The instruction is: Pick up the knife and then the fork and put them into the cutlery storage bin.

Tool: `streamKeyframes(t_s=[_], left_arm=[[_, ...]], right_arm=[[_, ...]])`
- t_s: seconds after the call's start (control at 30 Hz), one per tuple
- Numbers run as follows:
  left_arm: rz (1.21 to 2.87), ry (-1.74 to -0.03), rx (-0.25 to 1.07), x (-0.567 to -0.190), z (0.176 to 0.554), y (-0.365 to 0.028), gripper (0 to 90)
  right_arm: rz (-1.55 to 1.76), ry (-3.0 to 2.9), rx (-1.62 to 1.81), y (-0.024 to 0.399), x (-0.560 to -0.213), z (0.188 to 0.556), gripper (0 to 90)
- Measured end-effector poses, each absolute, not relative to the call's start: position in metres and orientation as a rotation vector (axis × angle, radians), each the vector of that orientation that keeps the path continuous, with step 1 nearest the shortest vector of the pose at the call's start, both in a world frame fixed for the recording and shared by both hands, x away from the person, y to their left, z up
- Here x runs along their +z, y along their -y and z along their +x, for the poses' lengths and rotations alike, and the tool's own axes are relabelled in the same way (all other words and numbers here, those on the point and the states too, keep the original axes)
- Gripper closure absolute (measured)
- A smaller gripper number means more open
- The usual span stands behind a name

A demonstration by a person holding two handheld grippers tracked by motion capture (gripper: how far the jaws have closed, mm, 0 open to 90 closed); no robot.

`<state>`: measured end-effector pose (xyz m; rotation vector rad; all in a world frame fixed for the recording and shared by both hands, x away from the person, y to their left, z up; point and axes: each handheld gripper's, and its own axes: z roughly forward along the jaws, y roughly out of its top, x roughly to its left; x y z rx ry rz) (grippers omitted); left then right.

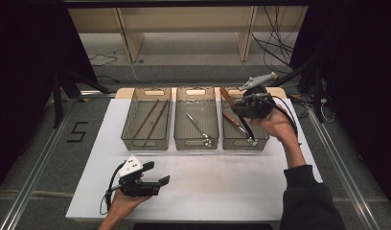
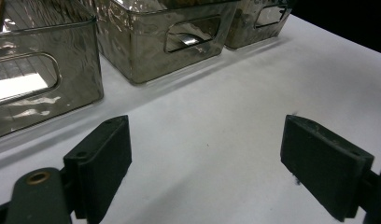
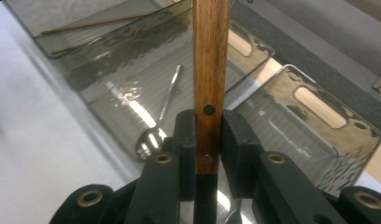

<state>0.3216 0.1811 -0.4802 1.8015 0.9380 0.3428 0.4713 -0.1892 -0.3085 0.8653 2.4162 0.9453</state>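
Observation:
A knife with a brown wooden handle (image 3: 210, 70) stands upright between the jaws of my right gripper (image 3: 210, 135), which is shut on it. In the high view this gripper (image 1: 246, 109) hangs over the right bin (image 1: 245, 145), with the knife (image 1: 226, 97) slanting down into the bin and its dark blade tip near the front wall. A second knife (image 1: 232, 120) lies in that bin. My left gripper (image 1: 156, 173) rests low over the white table at the front left, open, with nothing between its jaws (image 2: 205, 154).
Three clear bins stand in a row at the back of the white table (image 1: 222, 187). The left bin (image 1: 124, 129) holds two chopsticks (image 1: 153, 119), the middle bin (image 1: 196, 143) a metal spoon (image 1: 198, 127). Beyond the table lie cables and wooden shelf legs.

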Motion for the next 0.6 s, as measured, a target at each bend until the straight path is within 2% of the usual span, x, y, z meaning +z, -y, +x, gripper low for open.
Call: streamKeyframes(t_s=[0.6], left_arm=[[1.791, -0.932, 0.350, -0.479, 0.321, -0.182, 16.1]], right_arm=[[0.981, -2.327, 0.874, 0.206, -0.326, 0.509, 77.1]])
